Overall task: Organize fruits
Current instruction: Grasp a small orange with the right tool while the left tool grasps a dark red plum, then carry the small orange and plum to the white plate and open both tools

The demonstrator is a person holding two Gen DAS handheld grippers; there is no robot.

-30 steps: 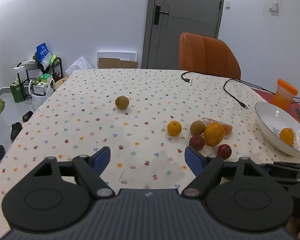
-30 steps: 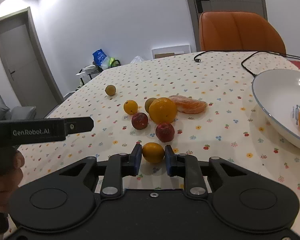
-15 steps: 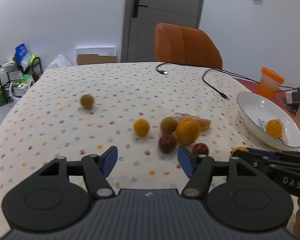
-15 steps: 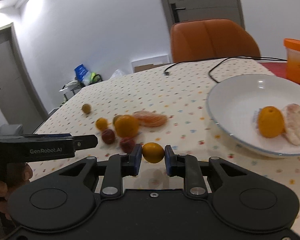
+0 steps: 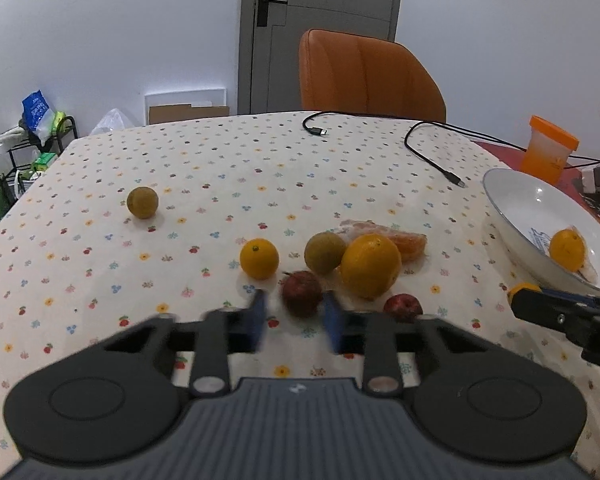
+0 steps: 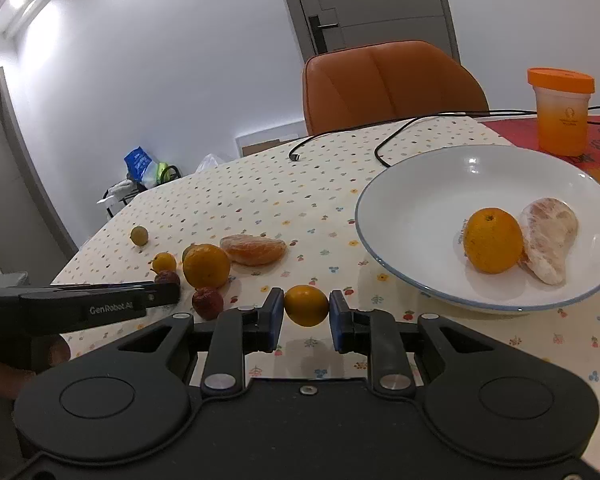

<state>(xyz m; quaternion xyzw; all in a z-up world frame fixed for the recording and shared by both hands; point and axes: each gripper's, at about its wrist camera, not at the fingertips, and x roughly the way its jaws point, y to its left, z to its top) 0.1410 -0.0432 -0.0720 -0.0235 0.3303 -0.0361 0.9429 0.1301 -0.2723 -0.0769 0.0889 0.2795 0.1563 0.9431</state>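
My left gripper (image 5: 294,322) is open, its blurred blue pads on either side of a dark red fruit (image 5: 302,294) on the dotted tablecloth, not visibly touching it. Around it lie a small orange (image 5: 259,258), a brownish-green fruit (image 5: 325,252), a large orange (image 5: 371,265), a peeled segment (image 5: 410,242) and another red fruit (image 5: 403,307). A lone brownish fruit (image 5: 142,202) sits far left. My right gripper (image 6: 306,320) is shut on a small orange (image 6: 306,305), held just left of the white bowl (image 6: 380,208), which holds an orange (image 6: 492,240) and a peeled piece (image 6: 550,240).
Black cables (image 5: 428,152) trail across the far half of the table. An orange-lidded cup (image 6: 562,112) stands on a red mat behind the bowl. An orange chair (image 5: 368,76) is at the far edge. A hand grips the left tool at the left of the right wrist view.
My left gripper has moved forward to the fruit cluster and its fingers have narrowed around the dark red fruit. My right gripper has lifted the small orange and carried it right, up to the bowl.
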